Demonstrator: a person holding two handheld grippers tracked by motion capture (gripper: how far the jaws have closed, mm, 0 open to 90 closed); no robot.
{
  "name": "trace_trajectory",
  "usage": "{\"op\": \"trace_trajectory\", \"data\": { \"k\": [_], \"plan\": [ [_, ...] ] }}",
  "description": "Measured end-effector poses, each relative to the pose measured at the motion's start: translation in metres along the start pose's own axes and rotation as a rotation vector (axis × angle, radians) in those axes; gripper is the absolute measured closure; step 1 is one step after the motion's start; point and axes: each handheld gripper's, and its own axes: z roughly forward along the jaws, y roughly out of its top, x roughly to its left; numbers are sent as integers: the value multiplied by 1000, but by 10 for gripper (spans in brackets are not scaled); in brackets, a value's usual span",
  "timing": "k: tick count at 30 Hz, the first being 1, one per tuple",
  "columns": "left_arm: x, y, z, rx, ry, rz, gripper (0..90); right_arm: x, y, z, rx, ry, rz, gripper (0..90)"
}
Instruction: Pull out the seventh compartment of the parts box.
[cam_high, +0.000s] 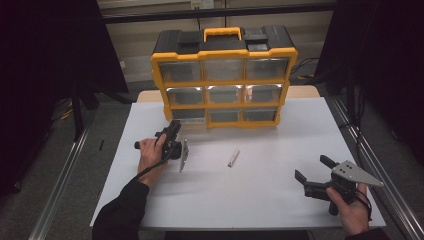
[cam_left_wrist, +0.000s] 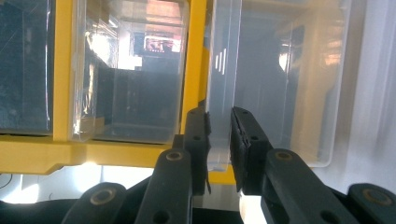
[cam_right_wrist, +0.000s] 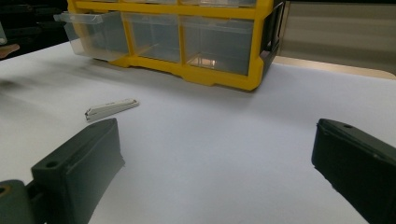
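Observation:
A yellow and black organizer (cam_high: 225, 52) with clear drawers stands at the back of the white table (cam_high: 260, 200). Its bottom left drawer (cam_high: 189, 115) sticks out a little from the frame, as the right gripper view confirms (cam_right_wrist: 88, 30). My left gripper (cam_high: 174, 125) reaches up to that drawer. In the left gripper view its jaws (cam_left_wrist: 219, 116) are shut on the drawer's clear front lip (cam_left_wrist: 223, 70). My right gripper (cam_high: 311, 167) rests low at the table's front right, its jaws (cam_right_wrist: 215, 149) open with nothing between them. A small white bar (cam_high: 233, 158) lies mid-table.
The white bar (cam_right_wrist: 111, 108) lies between the two grippers, in front of the organizer's yellow frame (cam_right_wrist: 219, 79). Metal rails (cam_high: 60, 185) run along both sides of the table. Dark curtains stand left and right. The table's front edge is close to both forearms.

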Motion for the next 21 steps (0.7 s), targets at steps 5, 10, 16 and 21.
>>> {"op": "trace_trajectory", "data": {
  "k": [5, 10, 16, 21],
  "plan": [
    [0, 1, -3, 9, -3, -8, 780, 0, 0, 0, -2, -2, -5, 14],
    [0, 1, -6, 6, 1, 6, 780, 0, 0, 0, -1, -2, -3, 14],
    [-2, 2, -8, -14, -4, -10, 779, 1, 0, 1, 0, 1, -6, 14],
    [-1, 2, -12, -6, -8, 16, 778, 1, 0, 1, 0, 3, -10, 14]
  ]
}}
